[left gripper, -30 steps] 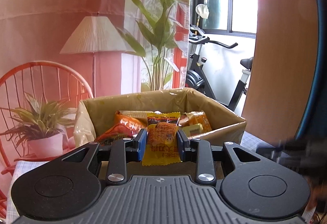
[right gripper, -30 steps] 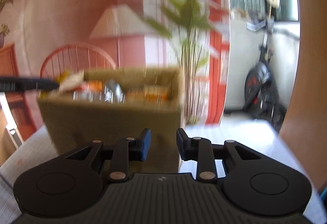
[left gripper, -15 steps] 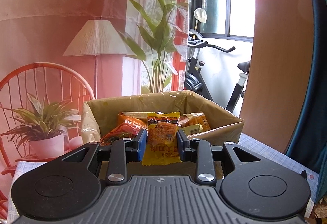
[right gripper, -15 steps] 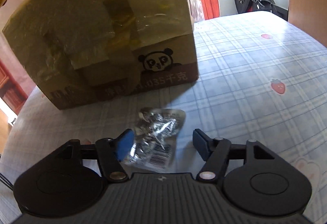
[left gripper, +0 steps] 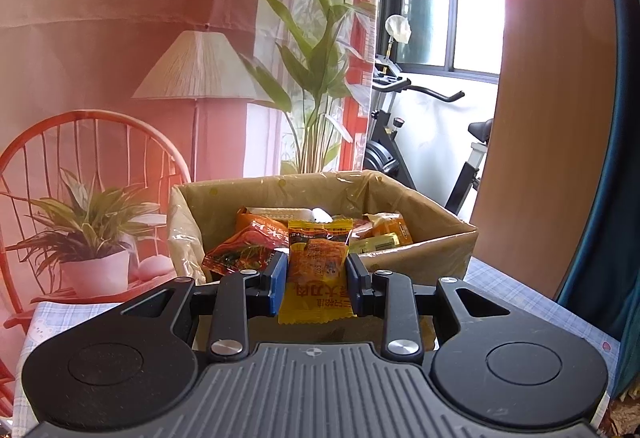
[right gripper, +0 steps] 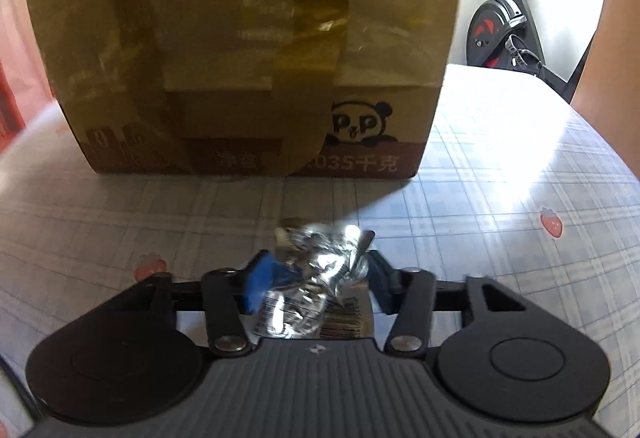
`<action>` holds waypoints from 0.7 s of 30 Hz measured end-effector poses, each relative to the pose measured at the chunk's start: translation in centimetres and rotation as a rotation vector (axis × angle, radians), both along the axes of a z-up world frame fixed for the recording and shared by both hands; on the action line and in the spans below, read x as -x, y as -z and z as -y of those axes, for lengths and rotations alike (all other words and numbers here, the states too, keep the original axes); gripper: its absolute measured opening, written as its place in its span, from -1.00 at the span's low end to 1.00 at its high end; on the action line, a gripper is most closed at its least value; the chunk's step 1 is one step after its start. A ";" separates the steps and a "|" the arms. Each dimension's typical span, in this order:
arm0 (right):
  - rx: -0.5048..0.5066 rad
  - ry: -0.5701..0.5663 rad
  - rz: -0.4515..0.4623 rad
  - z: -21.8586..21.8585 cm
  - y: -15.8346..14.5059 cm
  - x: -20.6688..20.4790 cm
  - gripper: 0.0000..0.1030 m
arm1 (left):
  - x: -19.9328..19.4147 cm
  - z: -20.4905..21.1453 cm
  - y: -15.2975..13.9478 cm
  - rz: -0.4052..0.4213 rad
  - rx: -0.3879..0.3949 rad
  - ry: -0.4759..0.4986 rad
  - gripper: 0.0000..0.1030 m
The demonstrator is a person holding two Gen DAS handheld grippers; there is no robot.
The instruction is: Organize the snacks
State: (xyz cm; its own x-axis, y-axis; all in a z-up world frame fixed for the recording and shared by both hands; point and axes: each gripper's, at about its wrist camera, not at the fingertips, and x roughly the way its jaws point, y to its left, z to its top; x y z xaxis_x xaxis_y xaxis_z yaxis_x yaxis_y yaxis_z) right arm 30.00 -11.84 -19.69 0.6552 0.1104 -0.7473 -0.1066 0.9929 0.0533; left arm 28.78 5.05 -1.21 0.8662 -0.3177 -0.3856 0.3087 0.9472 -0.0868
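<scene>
My left gripper [left gripper: 316, 278] is shut on a yellow snack packet [left gripper: 315, 296] and holds it up in front of the open cardboard box [left gripper: 432, 250]. Several packets lie in the box, among them a red one [left gripper: 244, 250]. In the right wrist view my right gripper [right gripper: 320, 280] is low over the checked tablecloth [right gripper: 500, 218], just in front of the box's taped side [right gripper: 248, 50]. Its jaws are closing on a crumpled silver snack packet [right gripper: 320, 262], and both pads press into the foil.
An exercise bike [right gripper: 508, 34] stands behind the table at the right. A wooden panel [left gripper: 540, 78] and a blue curtain [left gripper: 616, 158] rise to the right of the box. A potted plant [left gripper: 92, 238] sits left of it, before a printed backdrop.
My right gripper dropped from box height to the tablecloth, opened around the silver packet and has closed in on it. The left gripper kept still with the yellow packet.
</scene>
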 end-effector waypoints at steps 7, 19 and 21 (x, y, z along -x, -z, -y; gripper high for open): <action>-0.111 0.048 0.093 3.4 -2.9 2.5 -0.10 | 0.0 -0.1 -0.2 -0.003 0.018 -0.004 -0.36; -0.197 0.000 0.495 6.2 -18.3 2.1 -0.10 | -2.6 1.1 -2.1 0.018 0.046 0.017 -0.36; -0.194 -0.026 0.535 5.9 -19.9 0.1 -0.10 | -4.0 1.4 -2.4 0.009 0.070 0.022 -0.36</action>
State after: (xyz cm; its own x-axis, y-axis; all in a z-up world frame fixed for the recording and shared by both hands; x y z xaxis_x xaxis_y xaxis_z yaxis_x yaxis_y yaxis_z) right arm 29.85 -17.74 0.17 0.9322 0.2339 -0.2762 -0.1934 0.9670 0.1660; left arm 32.78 3.65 1.17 0.8622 -0.3623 -0.3540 0.3303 0.9320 -0.1494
